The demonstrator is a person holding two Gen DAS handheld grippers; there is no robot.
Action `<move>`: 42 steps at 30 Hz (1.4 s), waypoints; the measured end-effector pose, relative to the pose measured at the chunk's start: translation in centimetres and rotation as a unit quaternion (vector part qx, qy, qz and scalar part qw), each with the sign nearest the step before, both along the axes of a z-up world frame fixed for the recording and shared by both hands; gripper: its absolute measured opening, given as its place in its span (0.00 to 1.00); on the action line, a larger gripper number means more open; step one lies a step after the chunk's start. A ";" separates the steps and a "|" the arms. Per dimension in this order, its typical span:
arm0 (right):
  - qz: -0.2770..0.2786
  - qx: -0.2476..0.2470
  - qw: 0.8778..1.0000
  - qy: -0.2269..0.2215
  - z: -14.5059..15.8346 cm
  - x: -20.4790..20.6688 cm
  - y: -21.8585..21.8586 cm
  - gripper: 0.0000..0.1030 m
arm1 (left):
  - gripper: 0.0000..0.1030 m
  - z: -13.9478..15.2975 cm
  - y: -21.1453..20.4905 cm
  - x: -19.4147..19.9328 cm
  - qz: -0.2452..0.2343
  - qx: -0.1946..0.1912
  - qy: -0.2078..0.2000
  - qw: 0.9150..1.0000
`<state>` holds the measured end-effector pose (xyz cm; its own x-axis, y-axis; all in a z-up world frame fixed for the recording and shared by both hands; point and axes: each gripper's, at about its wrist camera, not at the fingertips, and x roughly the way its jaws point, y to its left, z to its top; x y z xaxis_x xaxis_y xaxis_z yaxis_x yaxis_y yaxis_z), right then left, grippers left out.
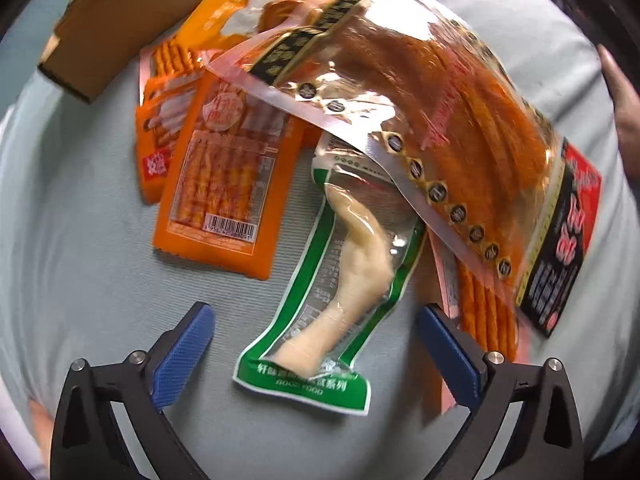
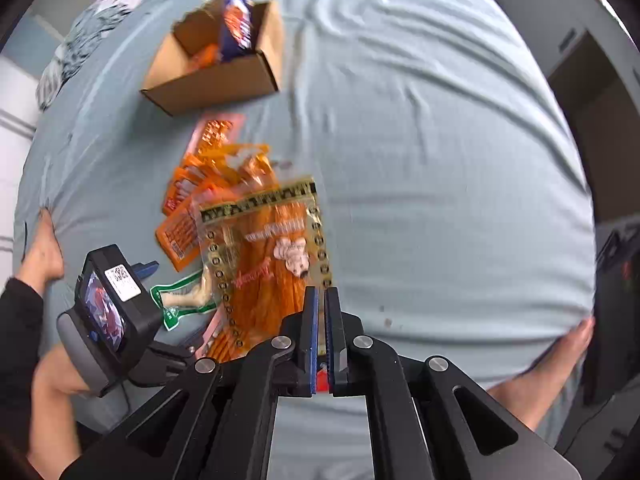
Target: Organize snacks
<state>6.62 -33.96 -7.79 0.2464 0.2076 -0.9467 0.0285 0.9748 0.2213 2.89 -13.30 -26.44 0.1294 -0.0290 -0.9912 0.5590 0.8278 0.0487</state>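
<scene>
A pile of snack packs lies on a grey-blue bed sheet. My right gripper is shut on the edge of a large clear pack of orange strips, held lifted over the pile; it also shows in the left wrist view. My left gripper is open, its blue pads on either side of a green-edged pack with a pale chicken foot, which lies partly under the lifted pack. Orange packs lie left of it.
An open cardboard box with a blue snack bag and orange packs stands further back on the bed; its corner shows in the left wrist view. A red-and-black pack lies at the right. Bare feet rest at the bed edges.
</scene>
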 end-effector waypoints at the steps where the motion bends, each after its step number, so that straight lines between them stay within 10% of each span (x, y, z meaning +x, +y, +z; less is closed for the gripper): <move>1: -0.005 0.010 1.000 0.011 -0.6 0.0 -0.1 0.01 | 1.00 -1.1 -0.9 -0.4 0.011 -0.008 0.001 1.000; 6: -0.014 0.037 0.997 0.059 -3.2 -0.2 0.6 0.15 | 0.87 -0.4 -0.6 -0.6 -0.005 -0.016 -0.008 1.000; 10: -0.011 0.055 0.995 0.085 -5.0 -0.8 1.9 0.25 | 0.42 0.9 -0.9 -1.0 -0.024 -0.034 -0.004 0.999; 14: 0.001 0.044 0.995 0.088 -5.9 -1.5 3.7 0.29 | 0.30 1.3 -0.3 -1.0 -0.013 -0.053 0.012 0.998; 22: -0.029 0.010 1.000 0.002 -6.0 -2.7 6.7 0.29 | 0.20 3.2 3.8 0.6 0.046 -0.134 0.049 0.989; 32: -0.049 0.157 0.968 0.189 -14.6 -1.9 10.7 0.29 | 0.18 8.3 8.9 3.4 0.102 -0.217 0.021 0.971; 42: -0.104 0.045 0.984 0.138 -14.8 -0.6 10.6 0.29 | 0.18 10.3 10.9 4.7 0.131 -0.251 0.000 0.959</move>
